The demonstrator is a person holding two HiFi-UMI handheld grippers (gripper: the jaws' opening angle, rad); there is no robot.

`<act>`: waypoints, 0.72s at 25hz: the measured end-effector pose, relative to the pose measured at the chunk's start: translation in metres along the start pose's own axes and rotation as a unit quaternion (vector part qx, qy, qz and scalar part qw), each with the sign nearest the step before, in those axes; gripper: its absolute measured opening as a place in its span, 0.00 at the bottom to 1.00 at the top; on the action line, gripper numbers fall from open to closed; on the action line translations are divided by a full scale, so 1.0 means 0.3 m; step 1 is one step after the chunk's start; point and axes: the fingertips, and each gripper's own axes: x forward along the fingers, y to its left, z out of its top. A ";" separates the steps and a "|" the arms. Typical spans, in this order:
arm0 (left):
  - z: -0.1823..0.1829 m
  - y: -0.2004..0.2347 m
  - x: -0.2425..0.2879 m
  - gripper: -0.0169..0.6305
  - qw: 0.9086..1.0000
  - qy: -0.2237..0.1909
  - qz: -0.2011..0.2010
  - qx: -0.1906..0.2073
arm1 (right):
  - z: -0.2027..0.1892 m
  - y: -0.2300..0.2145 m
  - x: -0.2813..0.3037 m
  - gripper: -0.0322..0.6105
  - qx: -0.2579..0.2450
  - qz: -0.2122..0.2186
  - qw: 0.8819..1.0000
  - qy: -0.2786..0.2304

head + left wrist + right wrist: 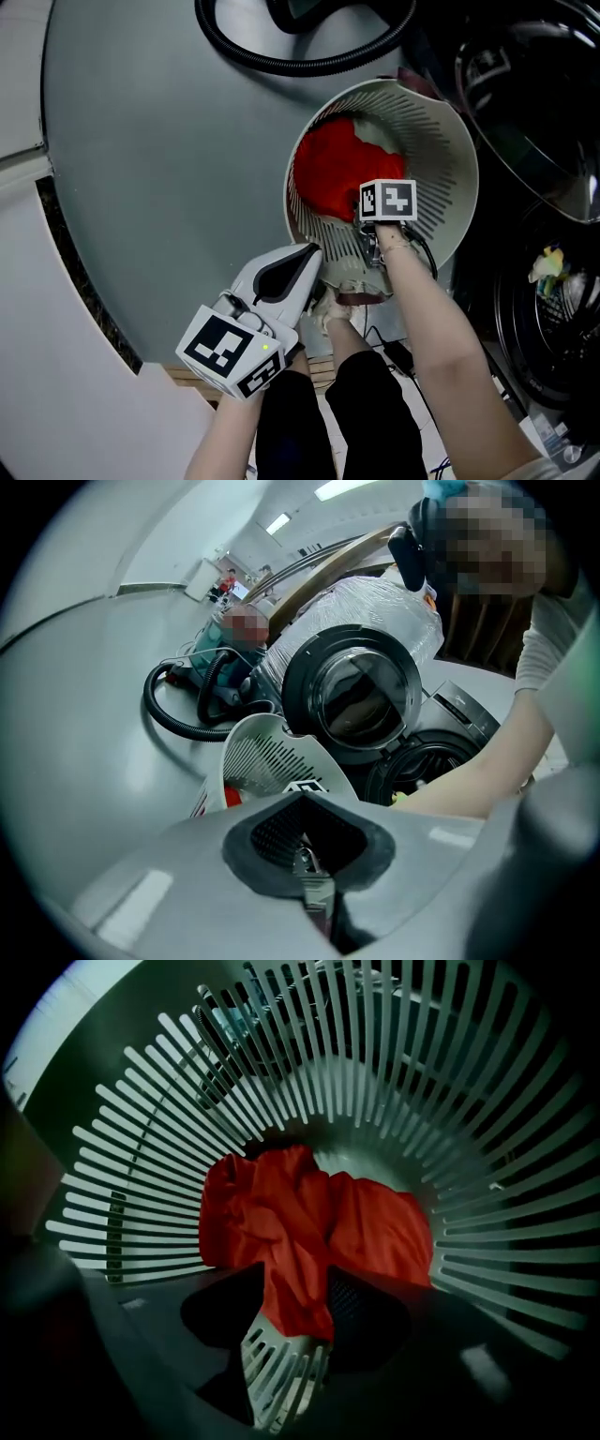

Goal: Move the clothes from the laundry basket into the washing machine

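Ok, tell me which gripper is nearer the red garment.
Right. The right gripper is inside the laundry basket, jaws apart around a fold of the red garment; the left gripper sits outside, at its rim.

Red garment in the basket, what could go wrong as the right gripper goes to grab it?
1. Only a narrow fold of the red garment lies between the open jaws of the right gripper, so closing now may pinch just an edge, which could slip out on the lift.
2. The slotted wall of the laundry basket shows right behind that fold; a jaw tip could catch in a slot or drag the basket.
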 end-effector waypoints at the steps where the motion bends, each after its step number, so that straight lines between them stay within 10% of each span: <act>1: -0.003 0.004 0.002 0.03 1.000 0.000 -0.001 0.000 | 0.002 0.000 0.011 0.42 0.004 0.001 1.000 -0.001; 7: 0.002 0.010 0.010 0.03 1.000 -0.001 -0.011 0.008 | 0.021 0.025 0.012 0.14 -0.012 -0.001 1.000 0.002; 18: 0.048 -0.121 0.019 0.32 0.997 0.043 -0.008 0.071 | 0.140 0.257 -0.555 0.12 0.002 0.198 0.960 -0.199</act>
